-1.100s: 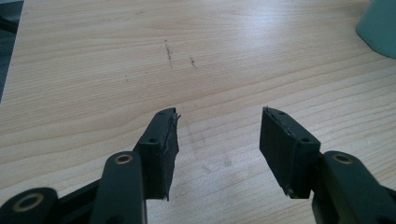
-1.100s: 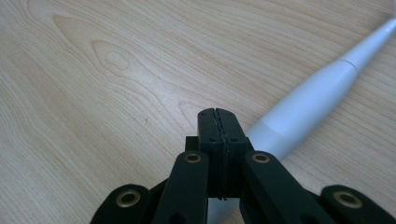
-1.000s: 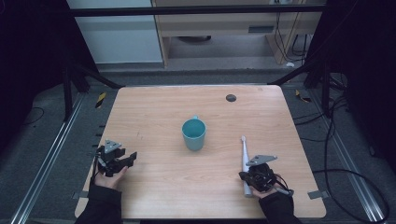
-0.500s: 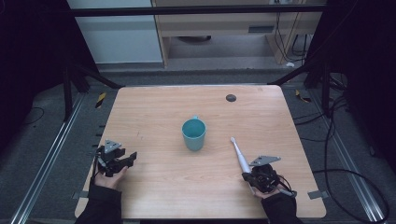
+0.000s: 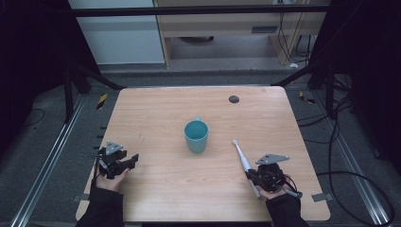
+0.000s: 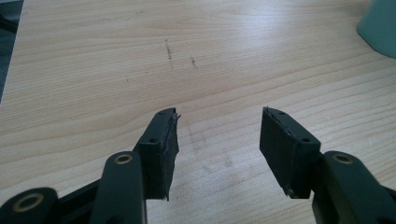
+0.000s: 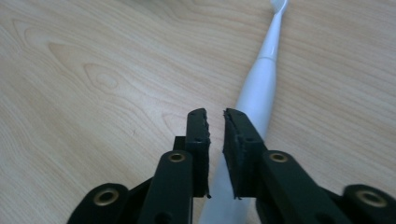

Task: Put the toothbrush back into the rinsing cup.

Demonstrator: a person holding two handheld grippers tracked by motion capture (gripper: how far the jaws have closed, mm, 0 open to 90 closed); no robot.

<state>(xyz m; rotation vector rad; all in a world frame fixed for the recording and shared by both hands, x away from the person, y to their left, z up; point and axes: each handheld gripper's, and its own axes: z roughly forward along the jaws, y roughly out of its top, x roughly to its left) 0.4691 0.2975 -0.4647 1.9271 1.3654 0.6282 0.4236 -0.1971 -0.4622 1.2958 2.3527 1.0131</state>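
A white electric toothbrush lies on the wooden table at the right, its head pointing up-left towards a teal cup that stands upright mid-table. My right gripper sits over the toothbrush's handle end. In the right gripper view the right gripper is shut to a thin slit, and the toothbrush handle runs under the right-hand jaw, wider than the slit. My left gripper rests near the table's left edge, open. In its own view the left gripper holds nothing, with the cup at the top right.
A small dark round spot marks the table's far side. Black frame legs and cables stand on the floor around the table. A hand holds each gripper near the front edge.
The toothbrush's head has swung left, from pointing straight away to pointing up-left towards the cup, pivoting under the right gripper. The left gripper has stayed still.
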